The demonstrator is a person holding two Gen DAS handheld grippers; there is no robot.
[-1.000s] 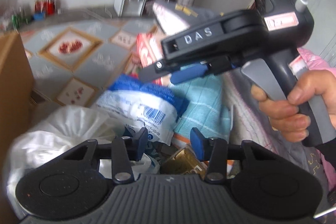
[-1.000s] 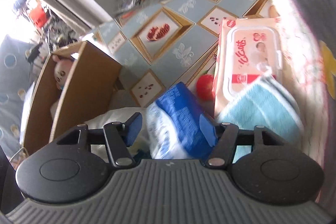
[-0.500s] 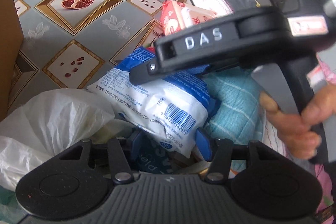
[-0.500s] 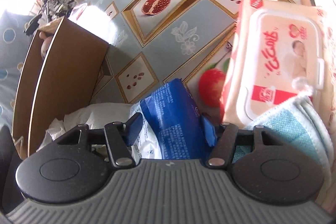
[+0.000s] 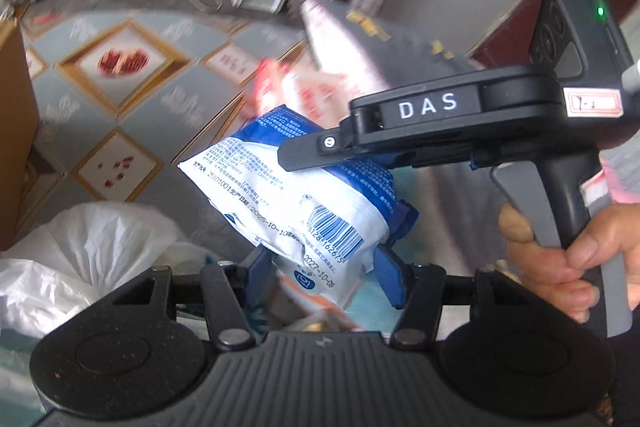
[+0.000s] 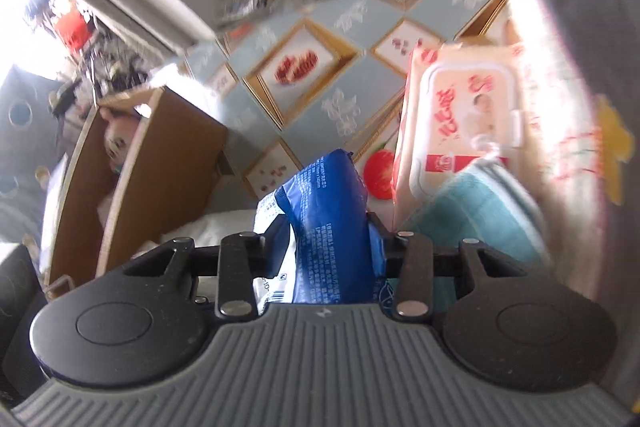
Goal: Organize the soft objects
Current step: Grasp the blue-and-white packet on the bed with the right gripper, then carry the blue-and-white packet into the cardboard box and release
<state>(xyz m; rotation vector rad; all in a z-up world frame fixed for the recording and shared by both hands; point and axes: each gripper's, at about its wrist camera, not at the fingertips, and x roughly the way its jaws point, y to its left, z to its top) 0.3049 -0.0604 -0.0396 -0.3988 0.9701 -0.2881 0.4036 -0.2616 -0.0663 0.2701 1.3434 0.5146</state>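
A soft blue and white pack [image 5: 300, 195] hangs lifted above the pile. In the left wrist view my right gripper [image 5: 340, 163] comes in from the right, held by a hand [image 5: 568, 259]. Its jaws are closing, and the pads press on the pack's upper blue part [image 6: 328, 211]. In its own view the right gripper [image 6: 326, 247] has the pack squeezed between both blue pads. My left gripper [image 5: 324, 267] is open below, and the pack's lower white end hangs between its fingers without a clear grip.
A pink wet-wipes pack [image 6: 468, 119] and a teal towel [image 6: 480, 211] lie to the right against a grey cushion [image 6: 580, 27]. A cardboard box [image 6: 160, 163] stands left. A white plastic bag [image 5: 80, 259] lies lower left on the patterned mat [image 5: 168, 99].
The right jaws have narrowed onto the blue and white pack, which has risen off the pile. The left jaws widened a little and now sit under the pack's lower end.
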